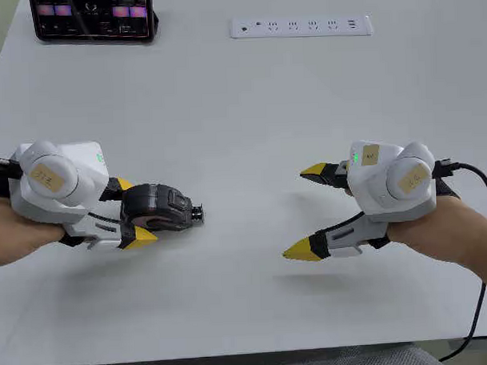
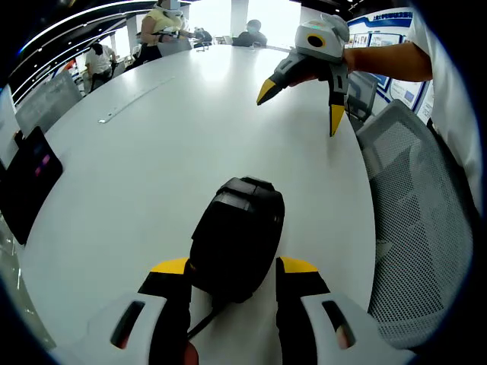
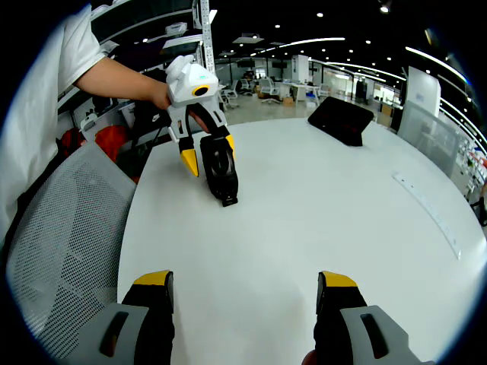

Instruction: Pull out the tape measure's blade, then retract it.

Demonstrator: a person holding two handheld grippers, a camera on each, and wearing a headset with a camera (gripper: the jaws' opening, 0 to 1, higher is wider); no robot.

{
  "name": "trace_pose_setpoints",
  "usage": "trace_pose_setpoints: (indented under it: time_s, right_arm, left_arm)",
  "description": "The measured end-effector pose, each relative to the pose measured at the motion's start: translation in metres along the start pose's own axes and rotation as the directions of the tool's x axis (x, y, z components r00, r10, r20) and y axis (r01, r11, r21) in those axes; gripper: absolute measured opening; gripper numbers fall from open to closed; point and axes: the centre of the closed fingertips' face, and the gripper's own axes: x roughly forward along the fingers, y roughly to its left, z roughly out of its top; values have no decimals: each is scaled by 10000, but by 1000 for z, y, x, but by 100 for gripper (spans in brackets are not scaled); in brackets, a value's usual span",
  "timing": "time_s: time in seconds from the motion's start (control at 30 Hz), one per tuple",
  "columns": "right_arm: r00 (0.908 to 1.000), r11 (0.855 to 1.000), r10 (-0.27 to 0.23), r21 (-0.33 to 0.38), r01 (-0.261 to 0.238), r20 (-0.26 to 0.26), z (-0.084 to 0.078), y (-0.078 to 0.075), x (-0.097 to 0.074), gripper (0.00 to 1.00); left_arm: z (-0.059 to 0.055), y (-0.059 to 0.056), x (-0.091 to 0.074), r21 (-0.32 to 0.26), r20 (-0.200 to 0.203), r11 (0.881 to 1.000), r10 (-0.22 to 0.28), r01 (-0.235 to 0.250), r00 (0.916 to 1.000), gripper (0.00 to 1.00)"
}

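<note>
The left tool (image 1: 134, 210), a white moulded-plastic body ending in two black jaws with pointed yellow tips, is clamping the tape measure (image 1: 158, 208) between those jaws at the left of the surface (image 1: 241, 110). The tape measure is showing a rounded, glossy black housing with a reddish patch on its side. Only the small end hook is protruding from its mouth, pointing toward the right tool (image 1: 296, 213). The right tool is being held well apart from it, its jaws spread wide and gripping nothing. The surface is presenting a smooth, matte white top with a curved near edge. A white power strip (image 1: 300, 26) and a dark tablet (image 1: 94, 15) are lying at its far side, and a grey mesh chair (image 2: 415, 228) is standing just beside it in a bright, open office.
</note>
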Motion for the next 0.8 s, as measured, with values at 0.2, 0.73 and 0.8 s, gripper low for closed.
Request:
trace_pose_setpoints:
  time_s: [0.2,0.73,0.8]
  right_arm:
    - [10000,10000,28,40,-28,2,-1,1,1,75]
    - [9999,9999,104,94,-105,24,-2,5,7,74]
    - [9999,9999,100,107,-100,22,-2,5,7,74]
  left_arm:
    - [-1,2,1,189,-46,9998,32,-31,10000,36]
    - [-3,6,2,1271,-665,9918,219,-133,9975,29]
    - [-3,6,3,1399,-744,9900,271,-165,9969,29]
